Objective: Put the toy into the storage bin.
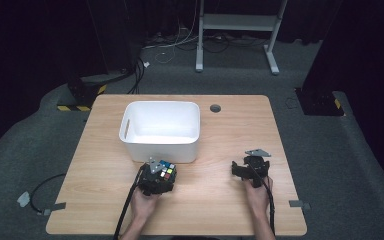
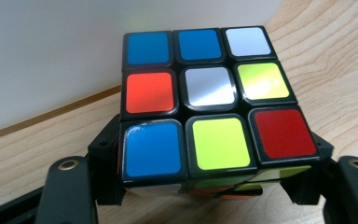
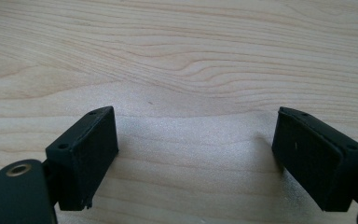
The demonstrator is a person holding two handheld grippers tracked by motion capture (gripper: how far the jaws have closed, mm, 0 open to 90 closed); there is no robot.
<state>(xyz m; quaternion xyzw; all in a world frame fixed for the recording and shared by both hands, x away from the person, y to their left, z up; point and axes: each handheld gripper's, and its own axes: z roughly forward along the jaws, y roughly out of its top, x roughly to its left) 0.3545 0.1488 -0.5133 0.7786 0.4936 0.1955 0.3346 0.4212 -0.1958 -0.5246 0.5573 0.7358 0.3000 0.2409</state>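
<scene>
A scrambled puzzle cube (image 2: 209, 102) with blue, white, orange, yellow and red stickers sits on the wooden table, close in front of the white bin. My left gripper (image 2: 214, 172) has its black jaws against the cube's two sides, shut on it. From above, the cube (image 1: 166, 171) shows at the tip of the left gripper (image 1: 164, 176), just below the bin's near wall. My right gripper (image 3: 196, 158) hovers low over bare wood with its jaws wide open and nothing between them; from above, the right gripper (image 1: 247, 167) lies at the table's right side.
A white rectangular bin (image 1: 130, 125) with a handle slot stands at the table's middle back. The wooden table (image 1: 220, 200) has a round cable hole (image 1: 215, 108) at the back. Cables and a metal frame lie on the floor beyond.
</scene>
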